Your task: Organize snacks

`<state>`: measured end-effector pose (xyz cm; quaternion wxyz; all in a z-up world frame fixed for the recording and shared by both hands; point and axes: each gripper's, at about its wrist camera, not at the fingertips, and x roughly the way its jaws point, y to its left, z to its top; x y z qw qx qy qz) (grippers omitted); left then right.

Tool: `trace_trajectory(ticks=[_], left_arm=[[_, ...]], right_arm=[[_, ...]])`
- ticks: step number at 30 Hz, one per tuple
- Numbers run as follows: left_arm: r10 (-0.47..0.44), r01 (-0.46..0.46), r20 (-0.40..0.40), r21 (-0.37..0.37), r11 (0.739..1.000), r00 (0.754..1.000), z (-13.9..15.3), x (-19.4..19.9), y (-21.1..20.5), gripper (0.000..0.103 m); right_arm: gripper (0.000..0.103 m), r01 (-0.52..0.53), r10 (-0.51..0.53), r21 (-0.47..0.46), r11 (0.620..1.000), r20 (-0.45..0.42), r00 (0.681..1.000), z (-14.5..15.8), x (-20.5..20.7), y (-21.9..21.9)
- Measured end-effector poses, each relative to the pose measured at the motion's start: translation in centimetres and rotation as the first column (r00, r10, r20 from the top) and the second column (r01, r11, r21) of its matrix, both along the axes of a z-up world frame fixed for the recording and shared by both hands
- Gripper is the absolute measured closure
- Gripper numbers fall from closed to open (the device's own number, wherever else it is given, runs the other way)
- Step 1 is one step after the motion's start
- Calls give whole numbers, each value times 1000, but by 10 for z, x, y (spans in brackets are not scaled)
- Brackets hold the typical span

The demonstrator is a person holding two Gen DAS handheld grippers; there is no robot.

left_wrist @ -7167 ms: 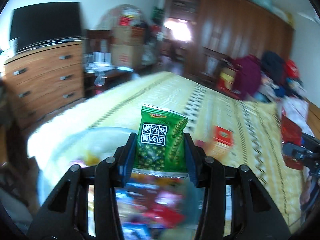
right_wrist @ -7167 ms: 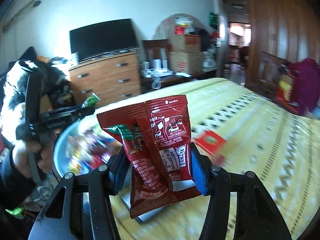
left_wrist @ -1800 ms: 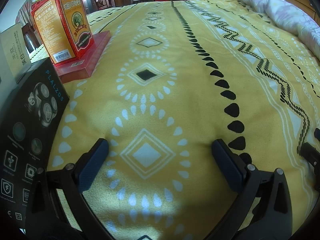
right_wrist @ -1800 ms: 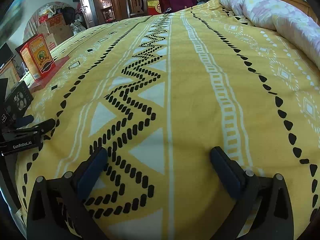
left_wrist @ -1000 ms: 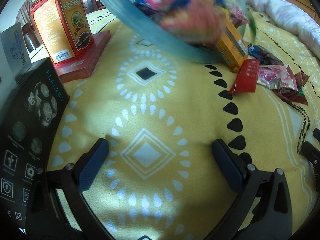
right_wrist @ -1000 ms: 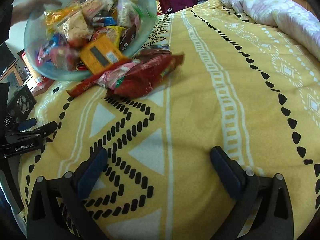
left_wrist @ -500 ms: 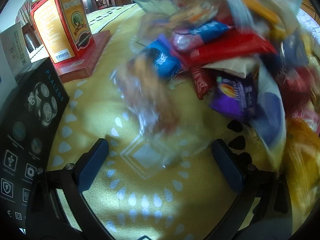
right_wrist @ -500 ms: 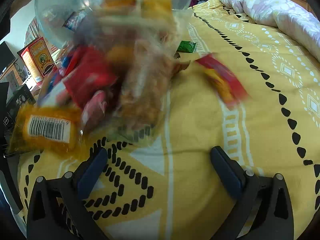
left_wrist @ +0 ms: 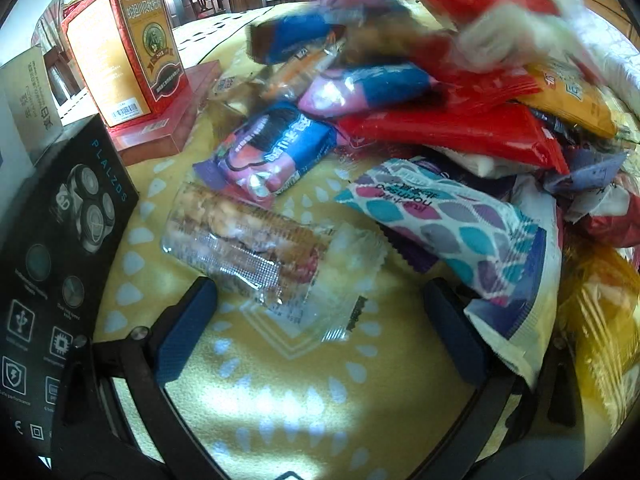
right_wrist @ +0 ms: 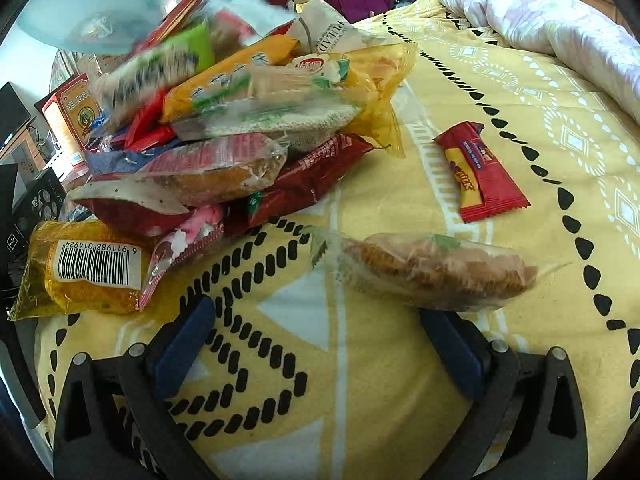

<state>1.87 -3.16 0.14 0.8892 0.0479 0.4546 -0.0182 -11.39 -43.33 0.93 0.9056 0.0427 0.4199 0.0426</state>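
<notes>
A heap of snack packets (right_wrist: 240, 120) lies on the yellow patterned bedspread (right_wrist: 520, 120); some at the top are blurred in motion under a tipped clear bowl (right_wrist: 100, 8). My right gripper (right_wrist: 320, 344) is open and empty on the bed; a clear packet of brown cakes (right_wrist: 432, 272) lies just before its right finger, a red bar (right_wrist: 480, 172) farther off. My left gripper (left_wrist: 320, 324) is open and empty; a clear nut-bar packet (left_wrist: 248, 248) lies between its fingertips, a purple-teal packet (left_wrist: 452, 224) over its right finger.
A black shaver box (left_wrist: 60, 248) stands at the left gripper's left. A red-orange carton (left_wrist: 128, 48) stands on a flat red box (left_wrist: 168, 132) behind it. A folded floral quilt (right_wrist: 560, 28) lies at the far right.
The bowl has been tipped over the bed and the snacks have poured out. They have landed in a heap in front of both grippers. Neither gripper has moved.
</notes>
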Motion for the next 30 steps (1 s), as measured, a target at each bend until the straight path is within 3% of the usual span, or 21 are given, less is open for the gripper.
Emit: trace_trajectory(ticks=[30], left_arm=[[0, 0, -1, -2, 1000, 1000, -2, -4, -4, 0]], right_arm=[[0, 4, -4, -36, 999, -6, 1000, 5, 0, 11]])
